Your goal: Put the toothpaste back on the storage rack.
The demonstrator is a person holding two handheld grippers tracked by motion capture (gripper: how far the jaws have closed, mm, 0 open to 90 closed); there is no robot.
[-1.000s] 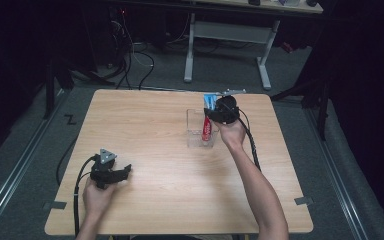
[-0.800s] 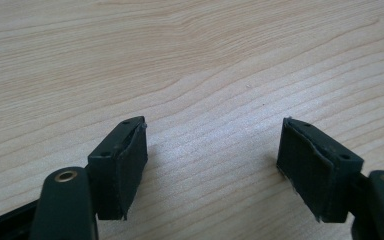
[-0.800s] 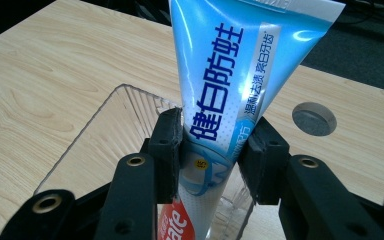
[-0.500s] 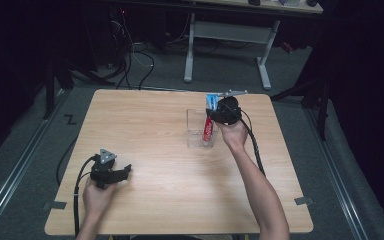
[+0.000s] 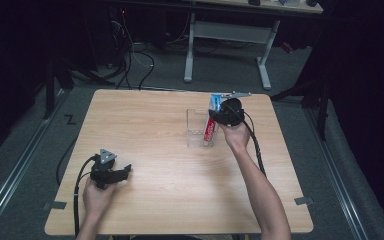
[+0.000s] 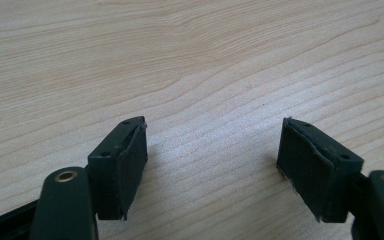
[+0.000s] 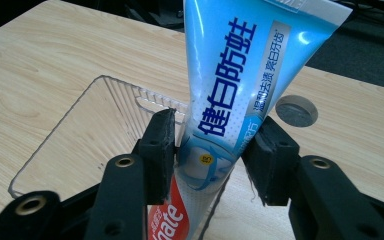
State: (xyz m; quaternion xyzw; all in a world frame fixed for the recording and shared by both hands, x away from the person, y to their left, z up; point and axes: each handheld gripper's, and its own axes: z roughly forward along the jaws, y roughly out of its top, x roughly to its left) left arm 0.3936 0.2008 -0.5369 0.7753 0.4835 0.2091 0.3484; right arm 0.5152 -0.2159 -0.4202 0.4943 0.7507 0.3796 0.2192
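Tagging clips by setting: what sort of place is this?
Probably a lab or recording studio: a light wooden table on grey floor, dark surroundings, a white-legged desk behind with tangled black cables.

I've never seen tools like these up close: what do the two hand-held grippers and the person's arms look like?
Both grippers, left gripper and right gripper, are black, each with two flat padded jaws, brass-ringed bolt holes and a trailing black cable. The left one carries a grey three-cornered plate on top. The forearms are bare, no sleeves visible.

Left tongs low at the near left, held in the left hand, jaws wide apart with nothing between. Right tongs far out on an extended right forearm, jaws closed on a tube.
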